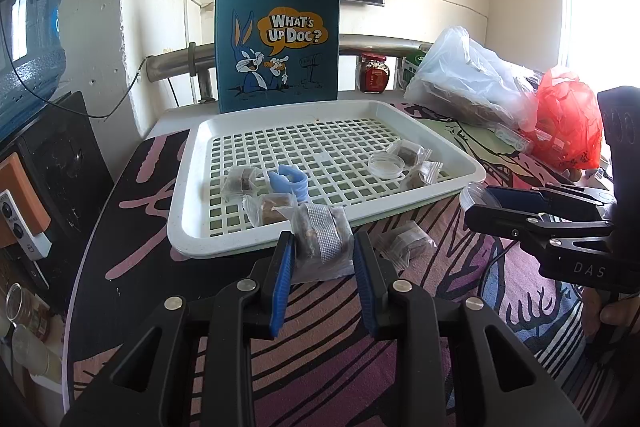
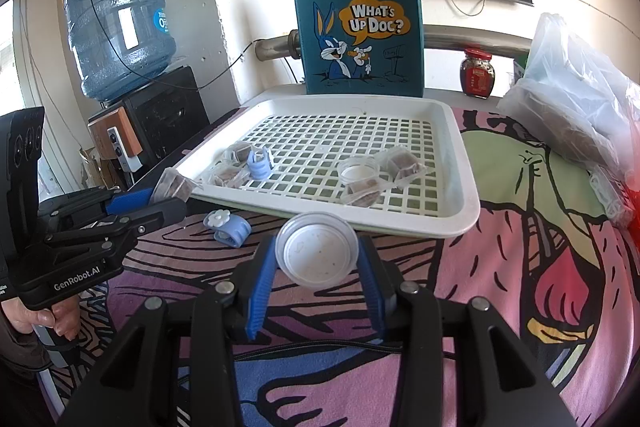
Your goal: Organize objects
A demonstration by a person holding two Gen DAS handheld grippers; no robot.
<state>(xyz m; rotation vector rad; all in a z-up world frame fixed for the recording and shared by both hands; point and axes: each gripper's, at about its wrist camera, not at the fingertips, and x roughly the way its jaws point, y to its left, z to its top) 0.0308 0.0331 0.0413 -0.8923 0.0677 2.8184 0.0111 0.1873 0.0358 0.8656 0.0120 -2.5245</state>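
Observation:
A white slotted tray (image 1: pixel 452 151) (image 2: pixel 460 163) lies on the patterned table. In it are several wrapped brown snack packets (image 1: pixel 240 181) (image 2: pixel 402 163), a blue clip (image 1: pixel 290 183) (image 2: pixel 259 165) and a clear round lid (image 1: pixel 386 165) (image 2: pixel 358 169). My left gripper (image 1: pixel 322 251) (image 2: pixel 160 201) is shut on a wrapped brown packet (image 1: pixel 320 245) (image 2: pixel 174 187) at the tray's near edge. My right gripper (image 2: pixel 318 259) (image 1: pixel 480 205) is shut on a clear round lid (image 2: pixel 318 253) (image 1: pixel 474 193) just before the tray's near rim.
A blue clip with a white flower (image 2: pixel 228 227) and one more packet (image 1: pixel 404 241) lie on the table by the tray. A blue tote bag (image 1: pixel 278 39) (image 2: pixel 360 31), a red-lidded jar (image 2: pixel 478 73) and plastic bags (image 1: pixel 472 83) stand behind.

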